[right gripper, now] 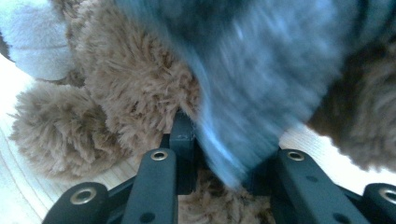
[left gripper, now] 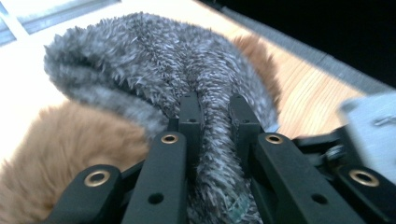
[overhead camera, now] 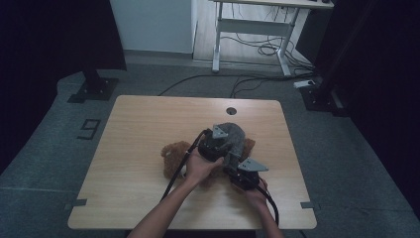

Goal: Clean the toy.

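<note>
While both jaws pinch the grey fuzzy fabric garment (left gripper: 154, 60) over the brown plush teddy bear (right gripper: 126, 84), you're mid-dressing; next, tug it down evenly.

A pale rectangular wooden table (overhead camera: 148, 129) with a round cable hole (overhead camera: 231, 111) stands on grey carpet (overhead camera: 44, 148). Beyond it a white-legged desk (overhead camera: 257, 25) rises over tangled black cables (overhead camera: 267, 49) (the far wall (overhead camera: 148, 25) is pale). Left of the table, a black stand base (overhead camera: 93, 89) sits in dim light.
</note>
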Available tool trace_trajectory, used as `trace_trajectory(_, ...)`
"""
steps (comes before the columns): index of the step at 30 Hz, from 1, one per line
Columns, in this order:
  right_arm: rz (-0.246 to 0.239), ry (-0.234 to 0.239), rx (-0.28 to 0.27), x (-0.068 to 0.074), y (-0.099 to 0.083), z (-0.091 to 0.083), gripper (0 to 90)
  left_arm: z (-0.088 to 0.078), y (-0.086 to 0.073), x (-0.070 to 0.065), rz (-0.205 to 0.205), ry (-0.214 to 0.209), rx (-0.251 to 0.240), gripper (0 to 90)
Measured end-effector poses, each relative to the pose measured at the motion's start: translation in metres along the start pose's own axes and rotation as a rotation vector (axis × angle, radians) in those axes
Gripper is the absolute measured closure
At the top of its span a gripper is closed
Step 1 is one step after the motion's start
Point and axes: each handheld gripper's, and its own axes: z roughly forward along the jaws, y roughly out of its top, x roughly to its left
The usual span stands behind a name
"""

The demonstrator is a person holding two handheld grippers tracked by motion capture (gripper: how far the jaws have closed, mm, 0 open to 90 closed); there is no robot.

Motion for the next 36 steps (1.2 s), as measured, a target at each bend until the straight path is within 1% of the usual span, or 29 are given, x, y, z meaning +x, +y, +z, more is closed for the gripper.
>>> trace_trajectory(1,0.000,0.000,0.000,0.000,0.000,0.000,70.2,0.000,0.000,0.000,0.000,0.000,0.000,78.7)
trace_trajectory(2,0.002,0.000,0.001,0.000,0.000,0.000,70.2,0.005,-0.009,0.004,-0.001,0.016,0.015,78.8)
trace_trajectory(3,0.002,0.000,0.001,0.000,0.000,0.000,70.2,0.005,-0.009,0.004,-0.001,0.016,0.015,78.9)
trace_trajectory(4,-0.002,-0.001,0.003,0.000,0.000,0.000,70.2,0.004,-0.013,0.010,-0.037,-0.004,0.000,79.0)
trace_trajectory(7,-0.004,-0.002,0.002,0.000,0.000,0.000,70.2,0.000,-0.015,0.013,-0.036,0.001,0.000,79.0)
trace_trajectory(9,-0.004,-0.002,0.002,0.001,0.000,0.000,70.2,-0.007,-0.016,0.015,-0.021,0.018,0.001,79.0)
trace_trajectory(10,-0.005,-0.004,0.001,0.001,0.000,0.000,70.2,-0.013,-0.019,0.019,-0.013,0.034,0.000,79.0)
trace_trajectory(11,-0.005,-0.004,0.001,0.001,0.000,0.000,70.2,-0.013,-0.019,0.019,-0.013,0.034,0.000,79.0)
trace_trajectory(13,-0.003,-0.003,0.001,0.001,0.000,0.000,70.2,-0.020,-0.023,0.024,-0.006,0.064,0.003,79.0)
trace_trajectory(14,-0.002,-0.003,0.001,0.000,0.000,0.000,70.2,-0.025,-0.027,0.029,-0.005,0.087,0.007,79.0)
trace_trajectory(17,-0.001,-0.003,0.000,0.000,0.000,0.000,70.2,-0.036,-0.036,0.042,-0.023,0.117,0.011,79.0)
trace_trajectory(18,-0.003,-0.003,0.000,0.000,0.000,0.000,70.2,-0.041,-0.042,0.049,-0.041,0.122,0.007,79.0)
trace_trajectory(19,-0.003,-0.003,0.000,0.000,0.000,0.000,70.2,-0.044,-0.046,0.052,-0.052,0.121,0.003,79.0)
trace_trajectory(20,-0.004,-0.002,-0.001,0.000,0.000,0.000,70.2,-0.052,-0.054,0.059,-0.061,0.124,-0.009,79.0)
trace_trajectory(21,-0.004,-0.002,-0.001,0.000,0.000,0.000,70.2,-0.052,-0.054,0.059,-0.061,0.124,-0.009,78.9)
trace_trajectory(22,-0.004,-0.002,-0.002,0.000,0.000,0.000,70.2,-0.063,-0.062,0.064,-0.063,0.128,-0.021,79.0)
trace_trajectory(23,-0.002,-0.003,-0.002,0.000,0.000,0.000,70.2,-0.063,-0.062,0.064,-0.063,0.128,-0.021,78.9)
trace_trajectory(24,-0.005,-0.005,-0.001,0.000,0.000,0.000,70.2,-0.072,-0.065,0.067,-0.060,0.138,-0.032,78.9)
trace_trajectory(25,-0.005,-0.005,-0.001,0.000,0.000,0.000,70.2,-0.072,-0.065,0.067,-0.060,0.138,-0.032,78.9)
trace_trajectory(26,-0.006,-0.007,-0.001,0.001,0.000,0.000,70.2,-0.080,-0.068,0.070,-0.063,0.153,-0.042,78.9)
trace_trajectory(27,-0.006,-0.007,-0.001,0.001,0.000,0.000,70.2,-0.080,-0.068,0.070,-0.063,0.153,-0.042,78.9)
trace_trajectory(29,-0.007,-0.007,-0.001,0.001,0.000,0.000,70.2,-0.090,-0.071,0.076,-0.070,0.176,-0.054,78.8)
trace_trajectory(31,-0.006,-0.007,-0.001,0.001,0.000,0.000,70.2,-0.099,-0.076,0.084,-0.084,0.194,-0.063,78.8)
trace_trajectory(33,-0.005,-0.007,-0.001,0.001,0.000,0.000,70.2,-0.106,-0.083,0.093,-0.108,0.210,-0.068,78.8)
trace_trajectory(34,-0.005,-0.006,-0.001,0.000,0.000,0.000,70.2,-0.112,-0.090,0.102,-0.137,0.225,-0.071,78.8)
trace_trajectory(35,-0.005,-0.006,-0.001,0.000,0.000,0.000,70.2,-0.112,-0.090,0.102,-0.137,0.225,-0.071,78.8)
trace_trajectory(36,-0.005,-0.007,-0.001,0.000,0.000,0.000,70.2,-0.116,-0.098,0.110,-0.154,0.246,-0.063,78.8)
